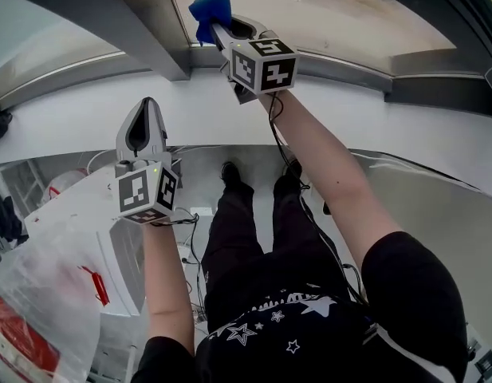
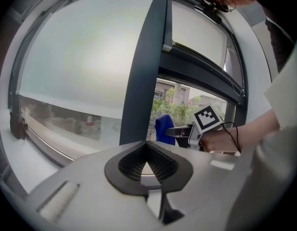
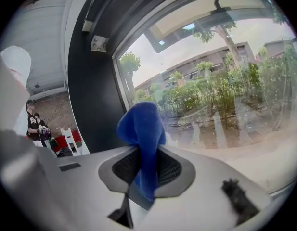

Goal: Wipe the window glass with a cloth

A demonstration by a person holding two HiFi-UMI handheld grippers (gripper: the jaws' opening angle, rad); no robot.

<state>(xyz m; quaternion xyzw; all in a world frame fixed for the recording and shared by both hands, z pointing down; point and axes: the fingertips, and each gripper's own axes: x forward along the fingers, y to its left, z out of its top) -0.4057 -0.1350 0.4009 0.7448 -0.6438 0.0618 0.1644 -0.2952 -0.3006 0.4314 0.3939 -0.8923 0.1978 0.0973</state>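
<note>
A bunched blue cloth (image 1: 210, 14) is pinched in my right gripper (image 1: 222, 29), which is shut on it and holds it up against the lower left corner of the window glass (image 1: 309, 10). In the right gripper view the cloth (image 3: 141, 134) sticks out of the jaws in front of the glass (image 3: 225, 90), with trees and a building outside. My left gripper (image 1: 144, 116) hangs lower over the white sill (image 1: 206, 114), shut and holding nothing. Seen from the left gripper view, its own tips (image 2: 147, 161) meet, and the cloth (image 2: 163, 128) shows beyond the dark mullion (image 2: 146, 66).
A dark window post (image 1: 142, 14) separates the clear pane from a frosted pane (image 1: 38, 30) on the left. A dark frame rail (image 1: 437, 94) runs along the right. A plastic bag with red print (image 1: 38, 309) lies at the lower left. The person's legs (image 1: 253, 238) stand below.
</note>
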